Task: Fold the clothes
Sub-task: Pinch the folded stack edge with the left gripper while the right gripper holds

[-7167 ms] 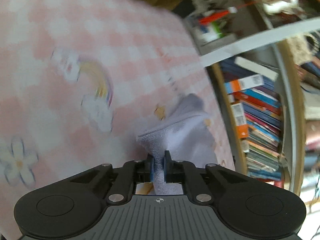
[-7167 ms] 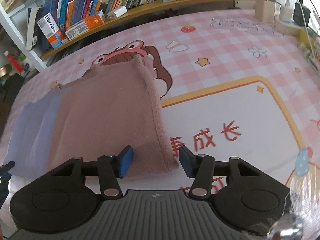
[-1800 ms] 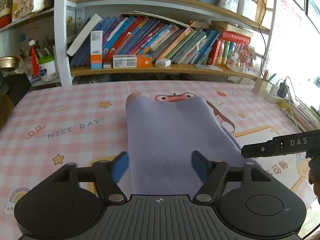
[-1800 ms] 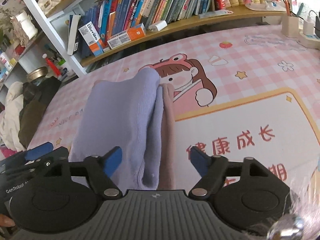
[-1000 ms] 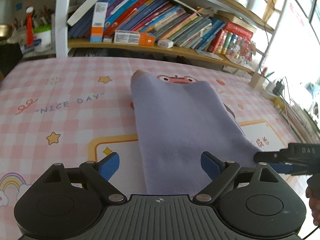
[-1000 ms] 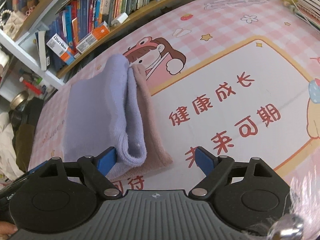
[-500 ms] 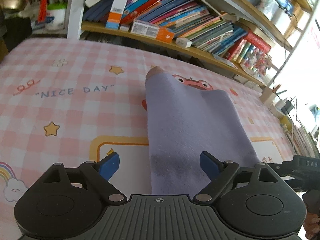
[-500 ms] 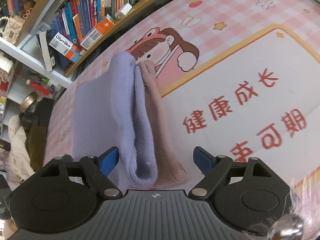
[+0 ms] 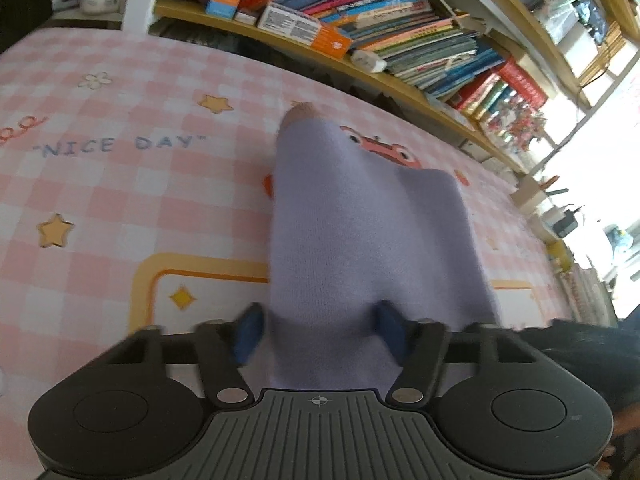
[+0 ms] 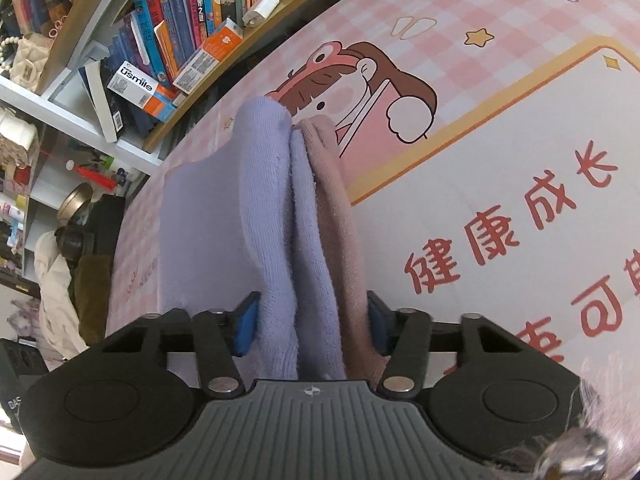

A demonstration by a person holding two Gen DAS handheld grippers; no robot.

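Covering the desk (image 9: 120,208) is a pink checked mat printed with stars, the words "NICE DAY" and a cartoon figure; in the right wrist view the mat carries a yellow-framed white panel with red characters. Along the far edge of the desk runs a wooden bookshelf (image 9: 400,28) packed with leaning books and small boxes.

The folded cloth stack (image 9: 360,232) lies lengthwise near the middle of the desk, its far end toward the bookshelf and its near end at the grippers. The lavender cloth (image 10: 224,220) is the upper piece, doubled over on itself. The tan cloth (image 10: 340,232) lies beneath it and shows along the right-hand side of the stack; a small tan corner also shows at the far end in the left wrist view.

The left gripper (image 9: 320,334) straddles the near left part of the stack. Its jaws have just been closing, with the lavender cloth between the blue pads; the view is blurred, and contact on both pads cannot be confirmed.

The right gripper (image 10: 310,322) straddles the near right edge. Its jaws have just been closing, and both pads now lie against the layered lavender and tan edges.
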